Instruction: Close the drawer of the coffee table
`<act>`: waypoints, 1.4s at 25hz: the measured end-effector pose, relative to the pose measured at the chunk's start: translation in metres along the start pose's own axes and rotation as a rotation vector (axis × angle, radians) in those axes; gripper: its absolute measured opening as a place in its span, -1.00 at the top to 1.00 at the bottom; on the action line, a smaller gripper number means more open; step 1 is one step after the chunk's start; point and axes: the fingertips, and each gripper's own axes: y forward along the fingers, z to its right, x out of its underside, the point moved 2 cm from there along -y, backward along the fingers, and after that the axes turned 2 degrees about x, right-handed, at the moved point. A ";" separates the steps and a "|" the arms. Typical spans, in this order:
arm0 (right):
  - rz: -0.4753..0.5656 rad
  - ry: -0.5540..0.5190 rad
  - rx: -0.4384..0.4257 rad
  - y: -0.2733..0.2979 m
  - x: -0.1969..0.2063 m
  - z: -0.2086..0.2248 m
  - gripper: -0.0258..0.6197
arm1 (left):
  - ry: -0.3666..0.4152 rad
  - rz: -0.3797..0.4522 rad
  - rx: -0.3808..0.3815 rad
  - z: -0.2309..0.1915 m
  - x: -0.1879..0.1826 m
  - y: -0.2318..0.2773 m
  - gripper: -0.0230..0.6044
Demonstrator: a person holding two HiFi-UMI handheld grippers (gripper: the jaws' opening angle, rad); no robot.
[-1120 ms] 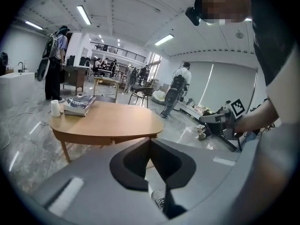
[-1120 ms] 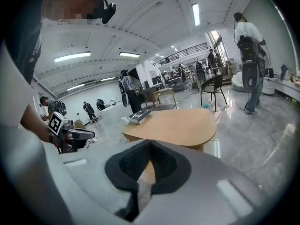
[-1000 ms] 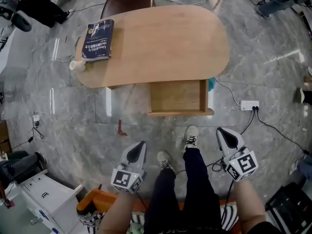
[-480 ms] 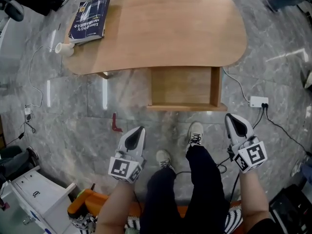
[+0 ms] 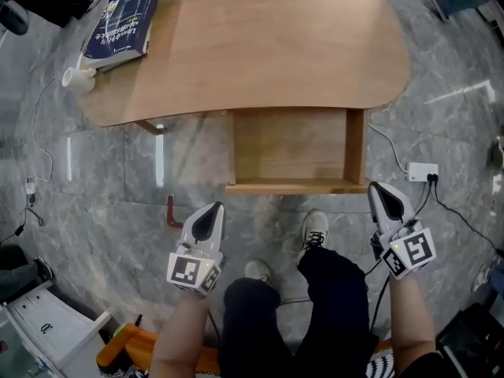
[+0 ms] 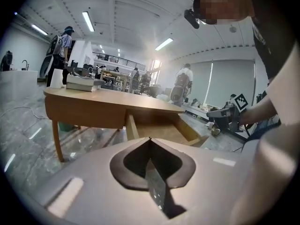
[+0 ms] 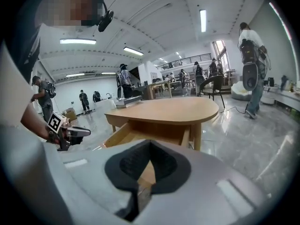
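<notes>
The oval wooden coffee table (image 5: 260, 46) fills the top of the head view. Its empty drawer (image 5: 297, 150) stands pulled out toward me, its front panel (image 5: 297, 187) nearest. My left gripper (image 5: 206, 220) hangs shut over the floor, below and left of the drawer's front left corner. Just below the front right corner is my right gripper (image 5: 387, 201), also shut and empty. The left gripper view shows the drawer (image 6: 159, 131) ahead past the shut jaws. In the right gripper view the drawer (image 7: 140, 136) lies beyond the shut jaws.
A blue book (image 5: 118, 20) and a white cup (image 5: 76, 79) sit at the table's left end. A power strip (image 5: 422, 172) with cables lies on the floor right of the drawer. The person's legs and shoes (image 5: 315, 230) stand between the grippers. A red object (image 5: 172, 213) lies on the floor.
The table and drawer have grown larger and closer in the head view. Both grippers have sunk toward the drawer's front, still shut.
</notes>
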 end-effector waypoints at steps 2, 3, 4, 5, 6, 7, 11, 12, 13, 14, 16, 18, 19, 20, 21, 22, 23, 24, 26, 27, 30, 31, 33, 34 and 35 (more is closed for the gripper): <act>0.019 -0.021 0.001 0.009 0.002 0.004 0.92 | 0.009 0.033 -0.003 -0.007 -0.004 0.009 0.93; 0.032 -0.031 0.004 0.014 0.003 0.007 0.92 | 0.018 0.054 -0.001 -0.011 -0.006 0.013 0.93; 0.048 -0.040 0.006 0.017 0.003 0.010 0.92 | 0.030 0.078 0.002 -0.014 -0.009 0.015 0.93; 0.066 -0.049 0.009 0.020 0.004 0.012 0.92 | 0.045 0.102 0.008 -0.018 -0.012 0.018 0.93; 0.086 -0.057 0.012 0.022 0.005 0.014 0.92 | 0.062 0.128 0.015 -0.021 -0.014 0.019 0.93; 0.107 -0.064 0.016 0.023 0.006 0.017 0.92 | 0.078 0.155 0.020 -0.023 -0.016 0.021 0.93; 0.196 -0.093 0.047 0.021 0.007 0.027 0.92 | 0.130 0.249 0.031 -0.035 -0.013 0.023 0.93; 0.216 -0.100 0.058 0.019 0.007 0.028 0.92 | 0.140 0.265 0.033 -0.037 -0.010 0.023 0.93; 0.234 -0.107 0.069 0.016 0.008 0.029 0.92 | 0.147 0.280 0.036 -0.040 -0.007 0.023 0.93; 0.250 -0.115 0.079 0.012 0.008 0.030 0.92 | 0.150 0.294 0.039 -0.043 -0.004 0.024 0.93; 0.275 -0.135 0.103 0.005 0.011 0.031 0.92 | 0.150 0.320 0.047 -0.047 0.001 0.024 0.93; 0.294 -0.148 0.132 -0.004 0.015 0.031 0.92 | 0.157 0.337 0.064 -0.050 0.005 0.024 0.93; 0.300 -0.151 0.146 -0.009 0.018 0.031 0.92 | 0.165 0.342 0.076 -0.049 0.007 0.023 0.93; 0.304 -0.154 0.159 -0.013 0.021 0.031 0.92 | 0.173 0.345 0.088 -0.049 0.009 0.022 0.93; 0.308 -0.157 0.170 -0.018 0.023 0.032 0.92 | 0.183 0.342 0.096 -0.048 0.011 0.021 0.93; 0.311 -0.159 0.179 -0.022 0.025 0.032 0.92 | 0.194 0.335 0.101 -0.048 0.012 0.019 0.93; 0.316 -0.156 0.189 -0.026 0.027 0.032 0.92 | 0.204 0.329 0.104 -0.048 0.013 0.017 0.93; 0.321 -0.148 0.199 -0.029 0.030 0.033 0.92 | 0.210 0.324 0.106 -0.049 0.014 0.015 0.93; 0.327 -0.127 0.215 -0.034 0.037 0.033 0.92 | 0.213 0.309 0.116 -0.047 0.017 0.009 0.93; 0.329 -0.118 0.221 -0.036 0.041 0.033 0.92 | 0.214 0.300 0.125 -0.044 0.018 0.007 0.93; 0.317 -0.096 0.231 -0.043 0.054 0.034 0.92 | 0.225 0.277 0.143 -0.037 0.025 0.005 0.93; 0.304 -0.089 0.228 -0.045 0.061 0.034 0.92 | 0.226 0.273 0.144 -0.036 0.027 0.006 0.93; 0.271 -0.077 0.223 -0.048 0.077 0.036 0.92 | 0.224 0.265 0.141 -0.034 0.032 0.006 0.93; 0.257 -0.071 0.226 -0.048 0.085 0.038 0.92 | 0.224 0.259 0.140 -0.034 0.034 0.006 0.93; 0.247 -0.066 0.237 -0.048 0.093 0.040 0.92 | 0.226 0.253 0.141 -0.034 0.035 0.007 0.88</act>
